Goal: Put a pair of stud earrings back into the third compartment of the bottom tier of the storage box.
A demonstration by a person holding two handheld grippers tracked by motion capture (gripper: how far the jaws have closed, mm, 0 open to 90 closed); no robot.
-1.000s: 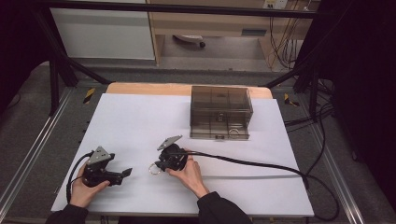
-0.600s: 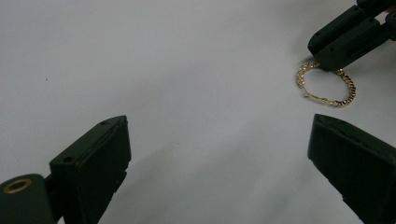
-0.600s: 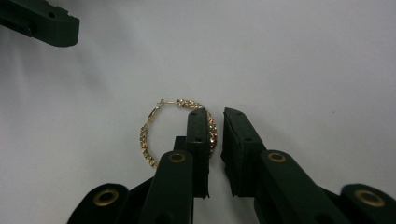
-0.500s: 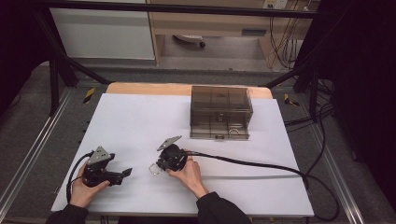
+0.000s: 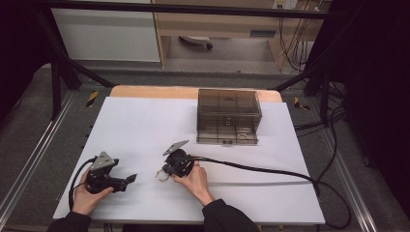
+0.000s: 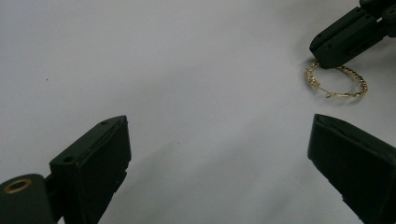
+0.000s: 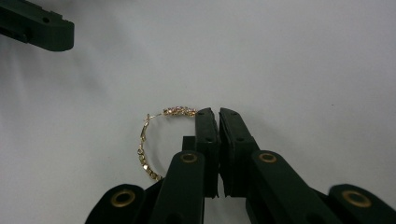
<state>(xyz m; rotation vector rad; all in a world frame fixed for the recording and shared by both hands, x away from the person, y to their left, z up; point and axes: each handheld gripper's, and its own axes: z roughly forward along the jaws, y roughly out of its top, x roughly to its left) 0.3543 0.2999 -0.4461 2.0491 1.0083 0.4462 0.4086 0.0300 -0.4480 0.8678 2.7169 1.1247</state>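
A gold chain hoop (image 7: 145, 140) lies flat on the white sheet. My right gripper (image 7: 218, 114) points down at it, and its jaws have just been closing. They now stand together on the hoop's rim, which vanishes at the tips. In the high view the right gripper (image 5: 165, 172) sits at centre front, with the hoop (image 5: 161, 176) at its tip. My left gripper (image 5: 128, 179) rests open at the front left, nothing between its jaws. In the left gripper view (image 6: 219, 158) the hoop (image 6: 337, 84) lies ahead to the right, under the right gripper's tip (image 6: 327, 58).
A smoky transparent box with compartments (image 5: 227, 115) stands at the back centre of the white sheet (image 5: 145, 125). The right gripper's black cable (image 5: 270, 170) runs off across the sheet to the right. Metal frame rails run along both sides.
Both hands have stayed in place. The high view shows no clear difference in the hoop or the grippers.
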